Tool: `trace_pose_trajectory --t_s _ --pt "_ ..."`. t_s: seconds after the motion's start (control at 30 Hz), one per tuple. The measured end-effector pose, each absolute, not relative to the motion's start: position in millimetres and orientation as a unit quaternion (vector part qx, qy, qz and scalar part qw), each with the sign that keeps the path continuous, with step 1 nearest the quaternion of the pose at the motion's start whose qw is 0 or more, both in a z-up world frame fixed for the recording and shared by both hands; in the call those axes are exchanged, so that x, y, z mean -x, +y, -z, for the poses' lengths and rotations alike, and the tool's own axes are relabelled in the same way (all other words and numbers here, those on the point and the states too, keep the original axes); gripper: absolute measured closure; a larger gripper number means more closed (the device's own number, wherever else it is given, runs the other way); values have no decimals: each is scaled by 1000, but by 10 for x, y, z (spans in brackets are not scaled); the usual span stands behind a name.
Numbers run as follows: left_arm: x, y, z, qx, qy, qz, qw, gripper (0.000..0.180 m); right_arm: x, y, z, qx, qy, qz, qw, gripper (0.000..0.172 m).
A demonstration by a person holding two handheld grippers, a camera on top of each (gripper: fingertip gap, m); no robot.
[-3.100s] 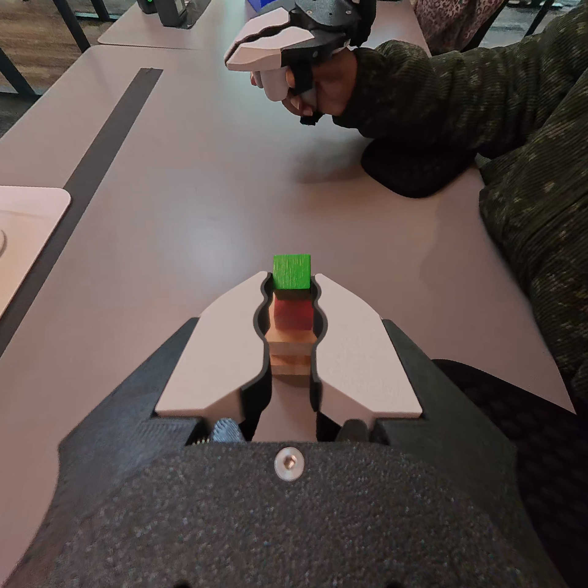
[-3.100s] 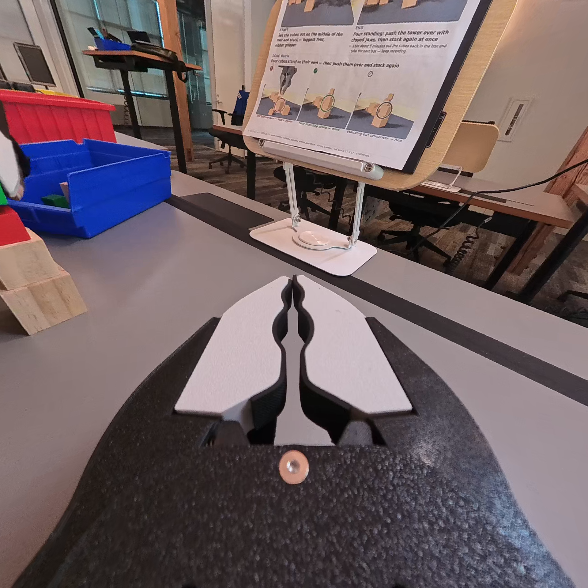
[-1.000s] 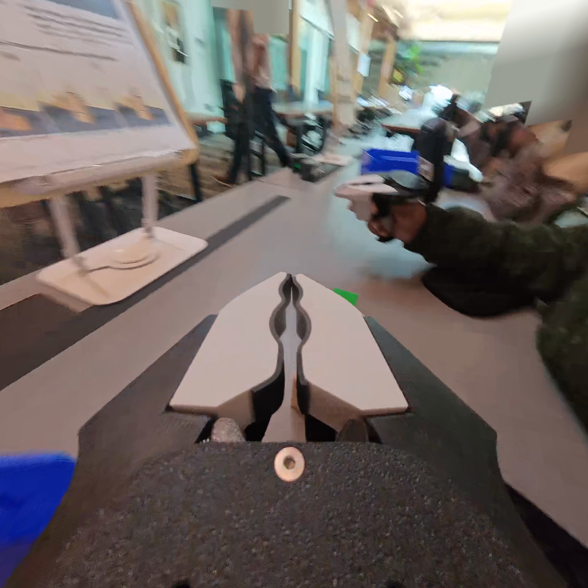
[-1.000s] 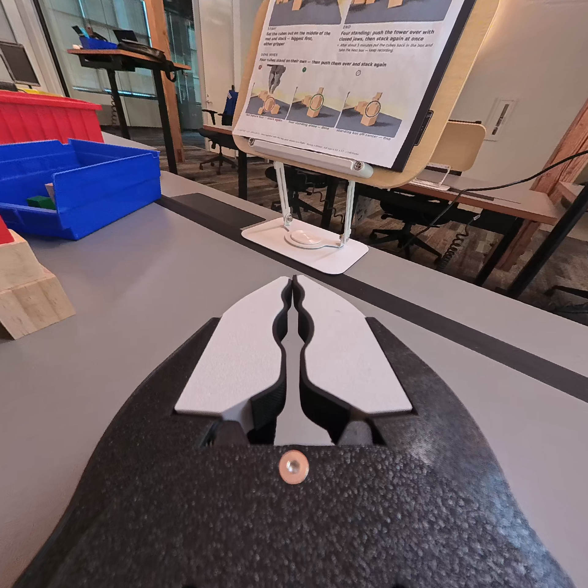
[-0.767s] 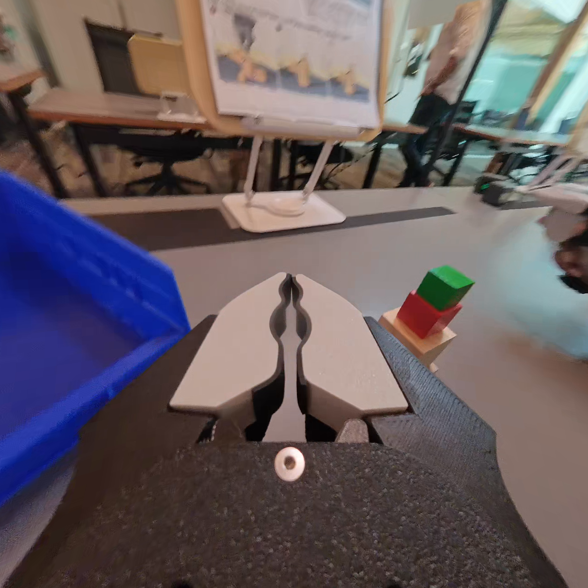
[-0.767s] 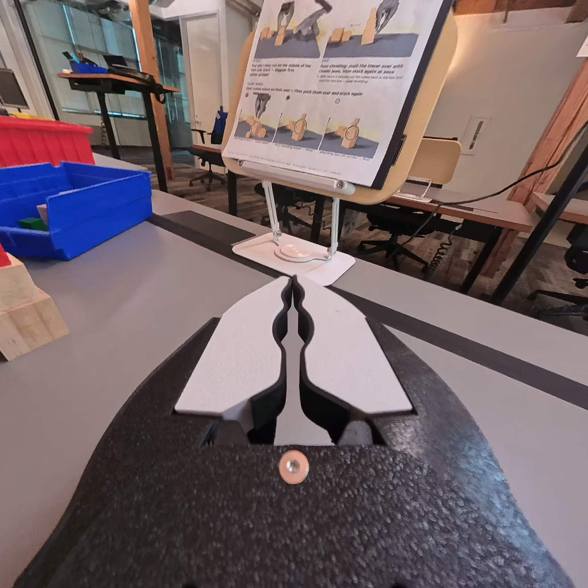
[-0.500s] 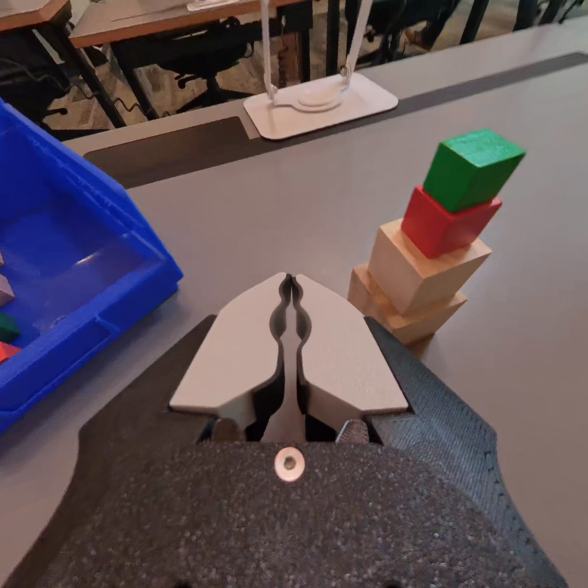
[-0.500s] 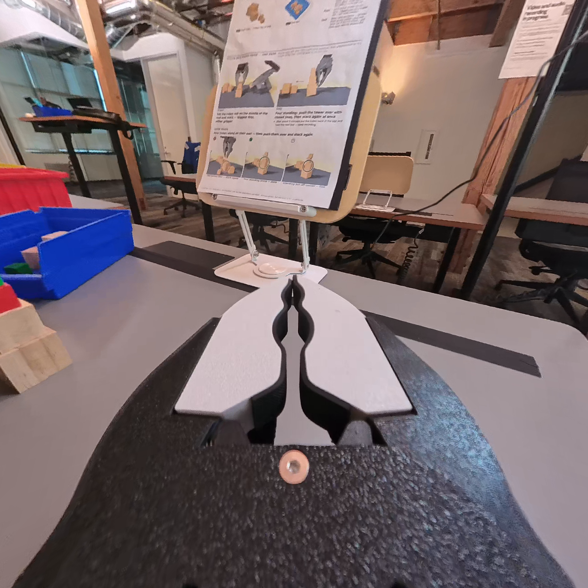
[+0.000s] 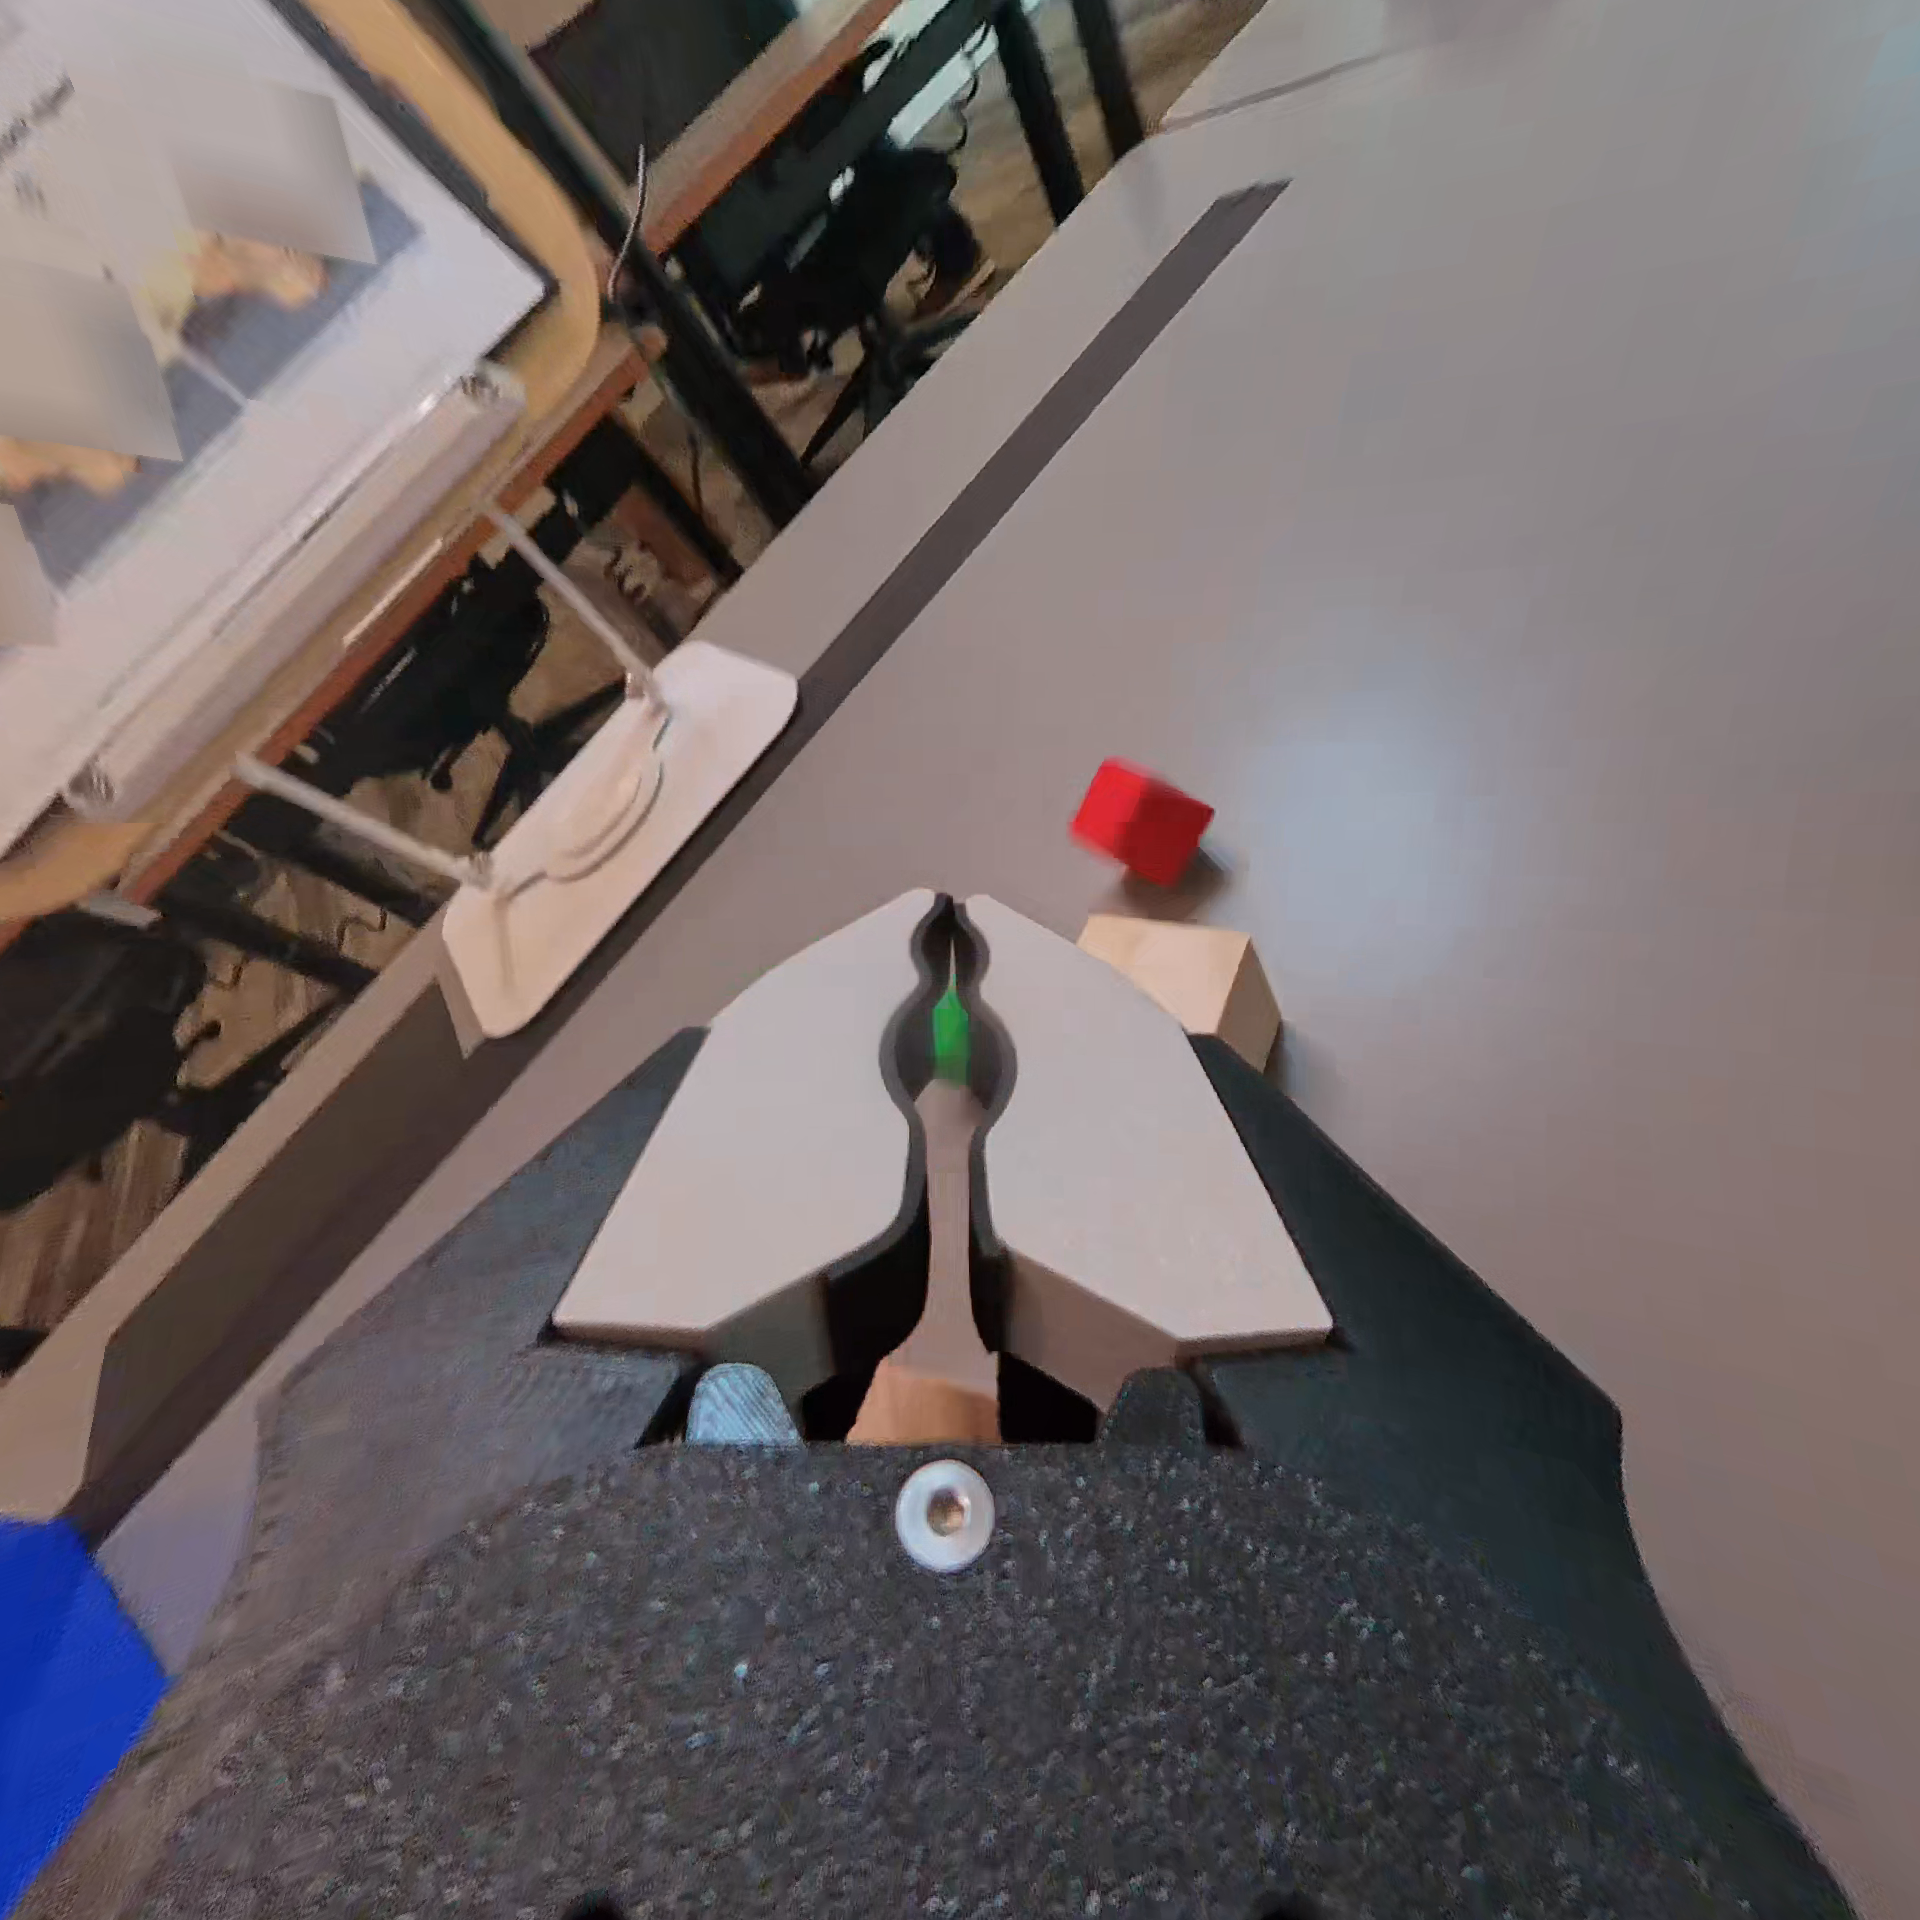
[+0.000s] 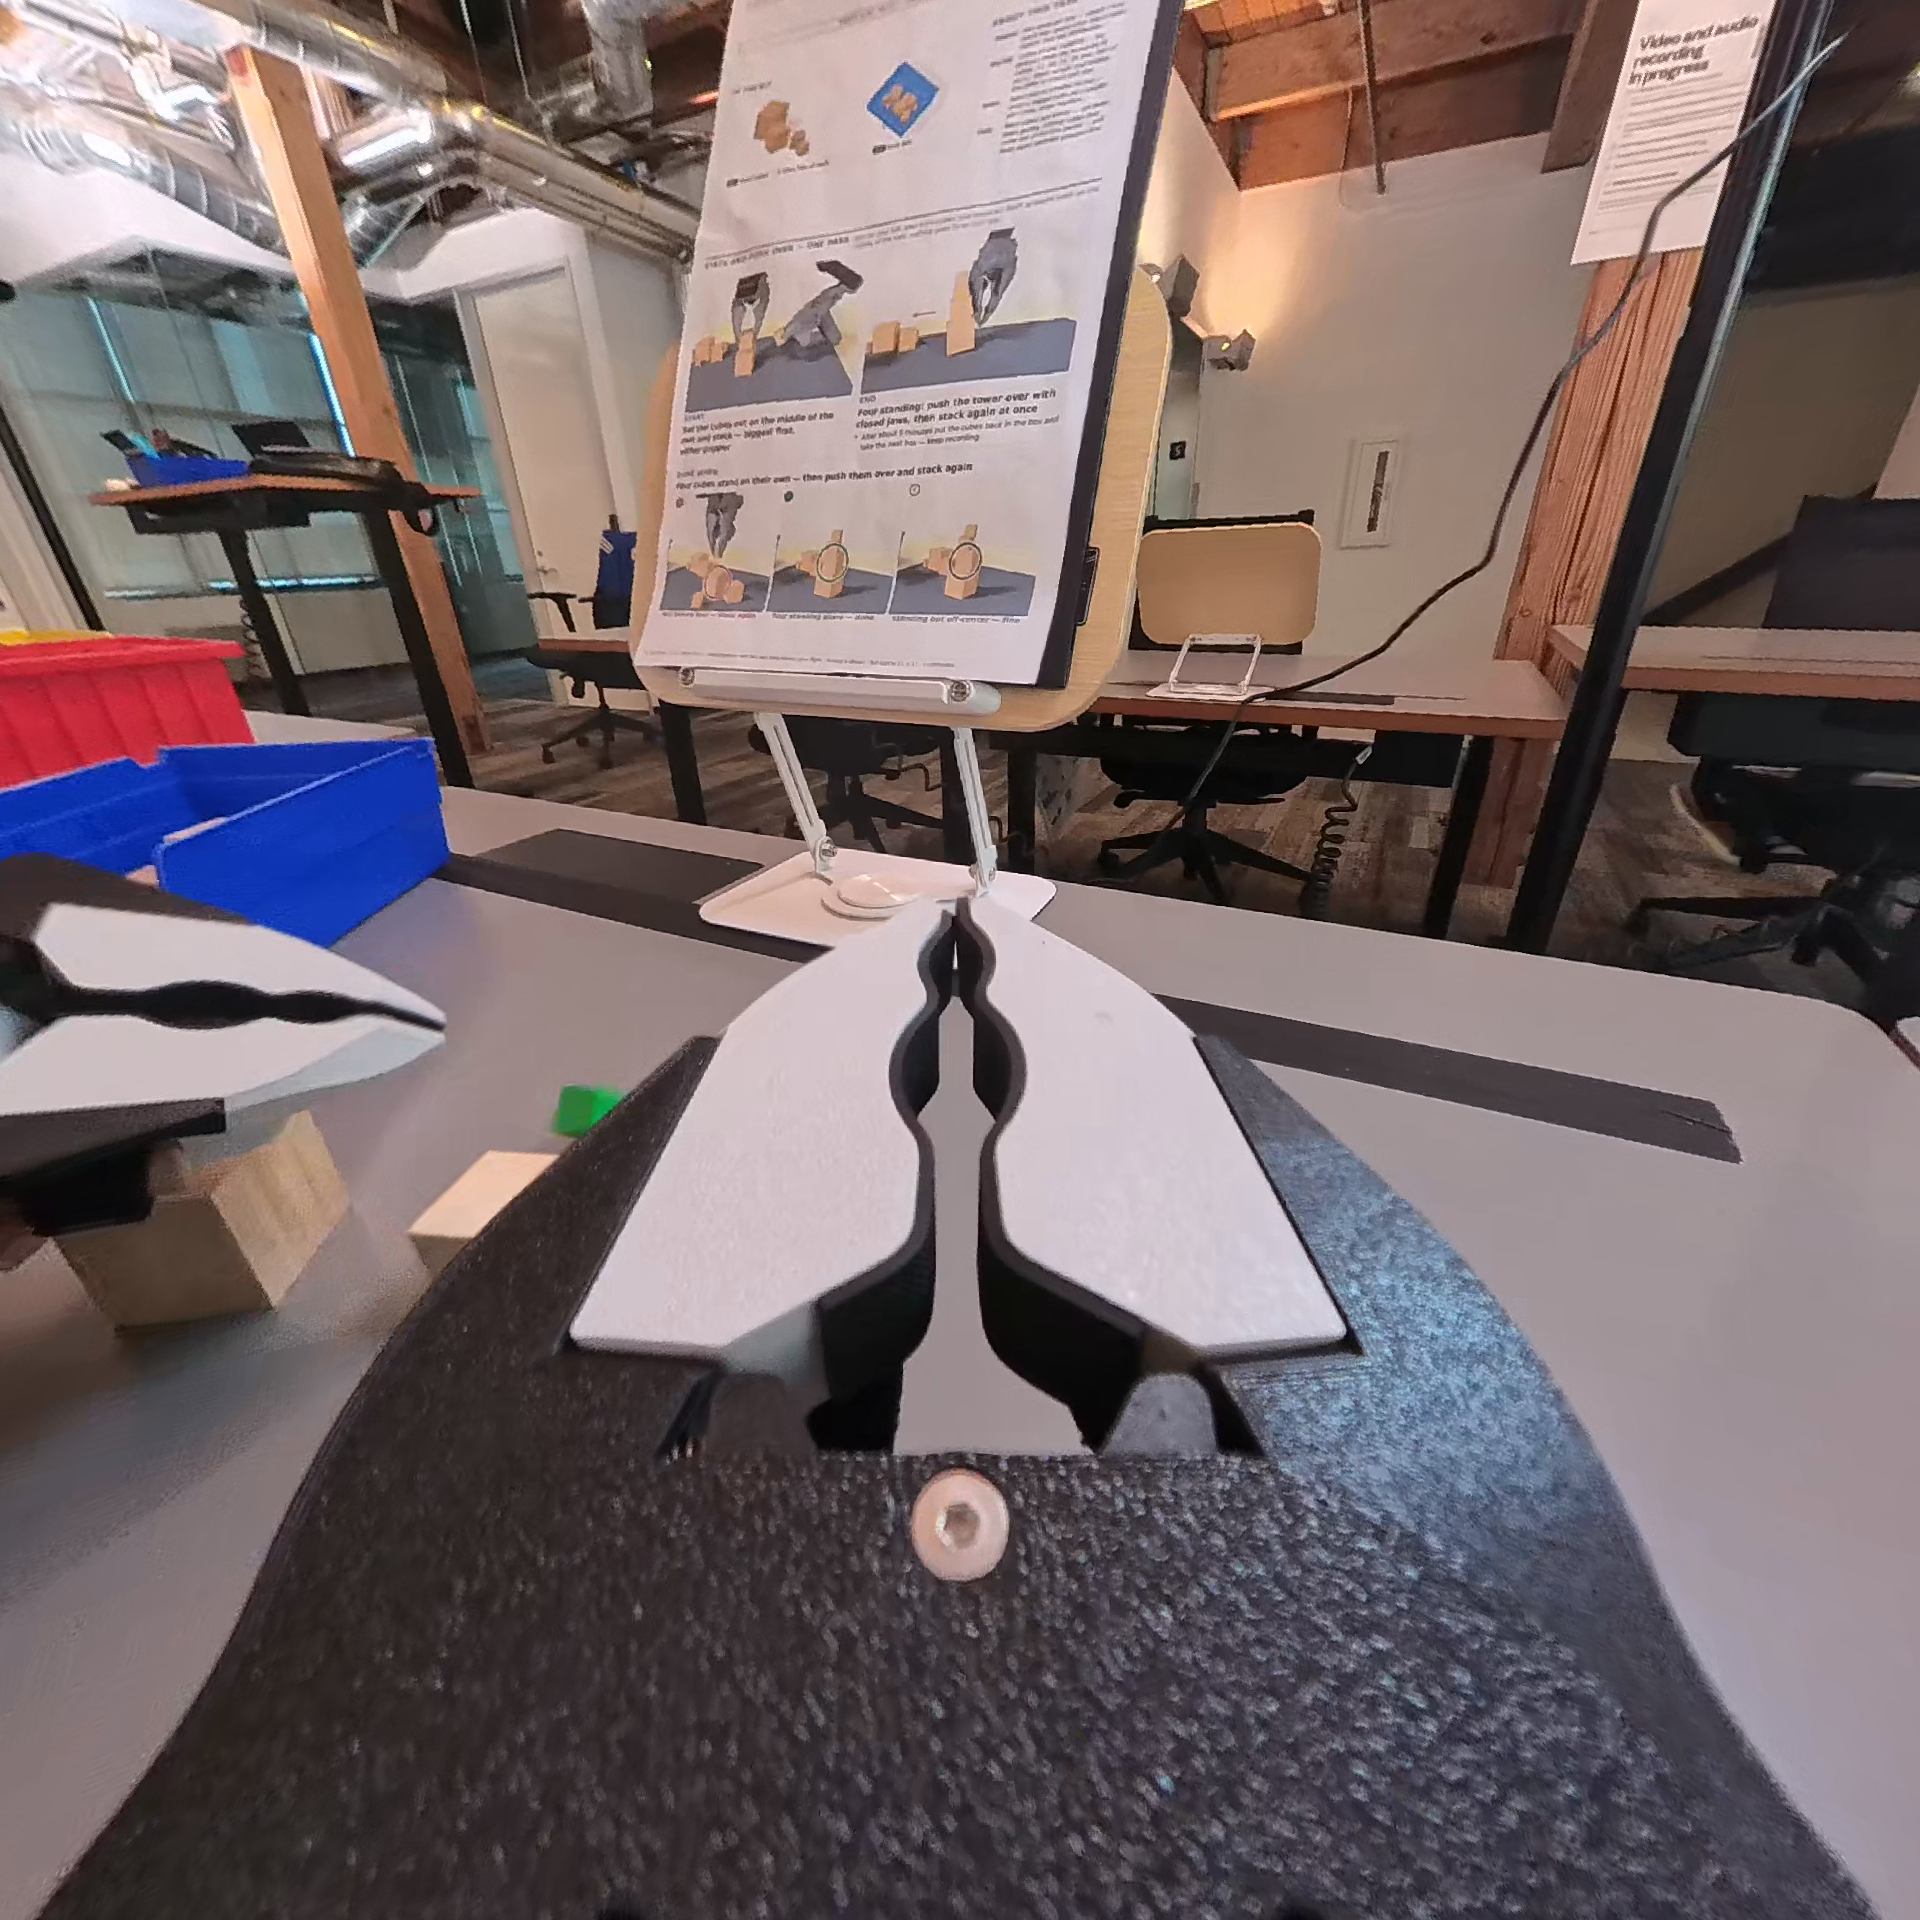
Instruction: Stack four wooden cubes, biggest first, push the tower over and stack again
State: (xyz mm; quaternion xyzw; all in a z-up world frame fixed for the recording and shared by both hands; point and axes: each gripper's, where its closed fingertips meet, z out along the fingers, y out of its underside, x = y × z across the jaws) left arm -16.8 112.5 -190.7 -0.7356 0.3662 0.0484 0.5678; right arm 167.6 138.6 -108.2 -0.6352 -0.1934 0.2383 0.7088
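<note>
My left gripper (image 9: 948, 909) is shut and holds nothing; it hangs low over scattered blocks on the grey table (image 9: 1507, 468). A red cube (image 9: 1143, 821) lies past its tips to the right, blurred. A wooden block (image 9: 1195, 982) lies beside its right finger. A green cube (image 9: 948, 1029) shows through the slot between the fingers, on the table below. My right gripper (image 10: 956, 914) is shut and empty above the table. In the right wrist view the left gripper (image 10: 208, 1008) is over a large wooden block (image 10: 208, 1236), with a smaller wooden block (image 10: 478, 1195) and the green cube (image 10: 582, 1107) beside it.
A white stand (image 10: 883, 894) holding a board with a printed sheet (image 10: 894, 364) is at the table's far edge, behind a dark strip (image 10: 1455, 1081). A blue bin (image 10: 291, 831) and a red bin (image 10: 114, 696) are at the far left. Chairs and desks are beyond. The grippers' ends are close to 20 cm from one another.
Half a second ago the four blocks stood as a tower beside my shut left gripper. Now the gripper has swung across it and the blocks lie scattered. The right gripper stayed shut.
</note>
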Motion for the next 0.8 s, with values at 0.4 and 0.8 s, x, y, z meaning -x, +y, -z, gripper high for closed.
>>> trace_pose_trajectory --t_s 0.4,0.8 --pt "880 1131 1204 699 228 137 663 180 -1596 1400 1185 643 -211 -233 698 171" --pt "1966 1406 1255 654 93 204 722 180 -1433 1359 1299 637 -257 -234 688 171"
